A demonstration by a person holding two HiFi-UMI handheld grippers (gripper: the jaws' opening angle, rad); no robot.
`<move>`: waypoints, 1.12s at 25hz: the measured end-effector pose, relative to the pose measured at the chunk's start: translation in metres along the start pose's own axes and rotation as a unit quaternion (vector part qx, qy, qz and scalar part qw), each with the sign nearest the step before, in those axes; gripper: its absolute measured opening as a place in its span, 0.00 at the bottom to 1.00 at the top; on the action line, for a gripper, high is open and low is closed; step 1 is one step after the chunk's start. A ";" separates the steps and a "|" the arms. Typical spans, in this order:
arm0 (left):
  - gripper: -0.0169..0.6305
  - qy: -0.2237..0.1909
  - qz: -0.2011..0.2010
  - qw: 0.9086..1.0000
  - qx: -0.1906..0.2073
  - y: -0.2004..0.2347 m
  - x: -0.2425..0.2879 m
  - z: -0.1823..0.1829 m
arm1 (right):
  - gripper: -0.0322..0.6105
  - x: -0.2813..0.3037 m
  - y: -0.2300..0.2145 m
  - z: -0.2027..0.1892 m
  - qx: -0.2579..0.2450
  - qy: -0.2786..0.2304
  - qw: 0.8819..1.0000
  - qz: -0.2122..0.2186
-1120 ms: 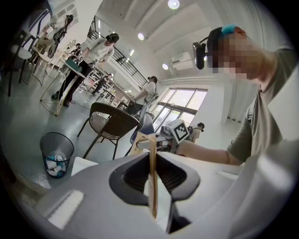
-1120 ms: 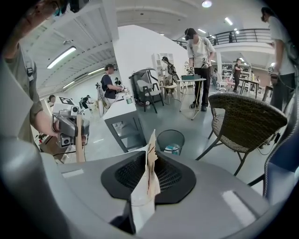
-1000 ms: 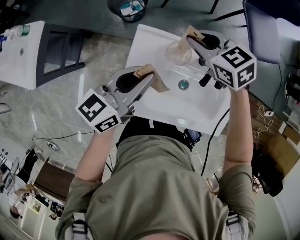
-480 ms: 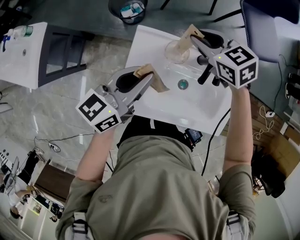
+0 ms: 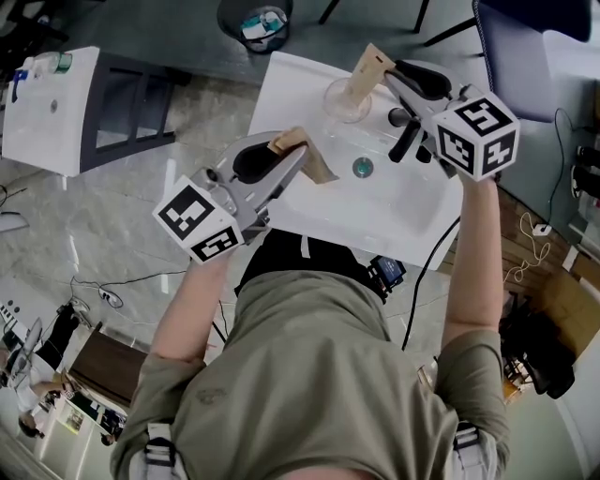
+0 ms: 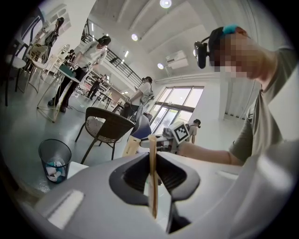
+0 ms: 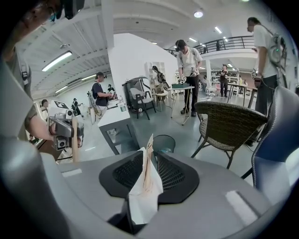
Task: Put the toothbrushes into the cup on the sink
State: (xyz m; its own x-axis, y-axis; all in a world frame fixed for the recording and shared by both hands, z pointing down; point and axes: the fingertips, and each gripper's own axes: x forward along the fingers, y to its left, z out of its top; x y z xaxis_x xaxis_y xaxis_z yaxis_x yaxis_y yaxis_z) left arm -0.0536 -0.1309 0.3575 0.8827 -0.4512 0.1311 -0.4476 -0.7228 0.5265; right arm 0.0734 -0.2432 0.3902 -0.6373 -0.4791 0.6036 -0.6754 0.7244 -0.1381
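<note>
Over the white sink [image 5: 300,89], a paper-wrapped toothbrush [image 5: 367,67] is clamped in the jaws of the right gripper [image 5: 394,75], its lower end at the clear cup [image 5: 343,101]; it is best kept steep and lowered well inside before release. A second toothbrush [image 5: 314,169] is clamped by the left gripper [image 5: 298,157].

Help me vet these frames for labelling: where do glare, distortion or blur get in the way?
Head view: sharp and evenly lit, with only soft sheen on the floor and the white sink bright. Left gripper view: strong fisheye bending, dark corners, blown-out ceiling lamp and bright window, one mosaic patch. Right gripper view: same fisheye; the wrapped toothbrush near the lens is slightly soft.
</note>
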 end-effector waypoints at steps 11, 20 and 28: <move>0.10 0.001 0.001 1.000 0.023 -0.019 0.003 0.006 | 0.18 -0.047 0.010 0.013 0.011 -0.053 0.998 -0.023; 0.10 0.009 0.017 0.999 0.037 -0.025 0.000 -0.002 | 0.17 -0.084 0.042 0.021 0.017 -0.105 0.994 -0.010; 0.10 0.006 0.020 0.998 0.056 -0.032 -0.001 0.013 | 0.10 -0.112 0.082 0.010 0.037 -0.128 0.991 0.005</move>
State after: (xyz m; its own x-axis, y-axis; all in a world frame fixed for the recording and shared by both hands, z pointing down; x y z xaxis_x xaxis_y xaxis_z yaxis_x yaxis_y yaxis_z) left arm -0.0424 -0.1142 0.3302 0.8649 -0.4752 0.1615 -0.4956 -0.7579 0.4243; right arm 0.0855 -0.1354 0.3035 -0.7116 -0.5886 0.3837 -0.6874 0.6961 -0.2069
